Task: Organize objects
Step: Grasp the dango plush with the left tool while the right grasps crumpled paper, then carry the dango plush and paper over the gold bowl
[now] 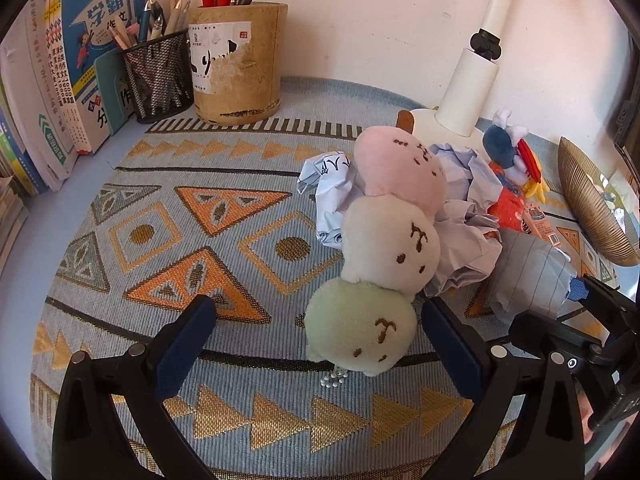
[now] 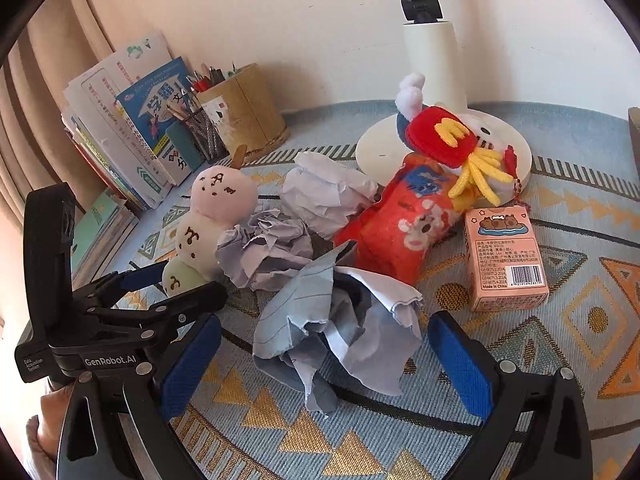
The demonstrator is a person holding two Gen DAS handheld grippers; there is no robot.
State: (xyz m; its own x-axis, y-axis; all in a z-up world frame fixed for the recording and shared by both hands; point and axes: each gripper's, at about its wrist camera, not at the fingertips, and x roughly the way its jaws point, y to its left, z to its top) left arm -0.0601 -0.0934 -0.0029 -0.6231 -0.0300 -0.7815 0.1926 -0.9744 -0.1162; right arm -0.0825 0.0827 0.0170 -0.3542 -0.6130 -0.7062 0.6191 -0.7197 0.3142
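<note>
A plush dango skewer (image 1: 384,236) with pink, cream and green balls lies on the patterned mat. My left gripper (image 1: 320,332) is open, and the green ball (image 1: 360,332) sits between its blue pads, nearer the right one. In the right wrist view the same gripper (image 2: 176,282) flanks the green ball (image 2: 180,276). My right gripper (image 2: 326,352) is open, its fingers wide on either side of a crumpled sheet of lined paper (image 2: 332,320). That paper (image 1: 528,280) and the right gripper (image 1: 580,300) show at the right edge of the left wrist view.
More crumpled paper balls (image 2: 268,248) (image 2: 324,192) lie behind, beside a red plush pouch (image 2: 400,228), a fries plush toy (image 2: 444,136) and a pink box (image 2: 506,256). A white lamp base (image 2: 376,152), bamboo pen holder (image 1: 240,64), mesh pen cup (image 1: 160,76), books (image 1: 68,80) and gold bowl (image 1: 592,204) ring the mat.
</note>
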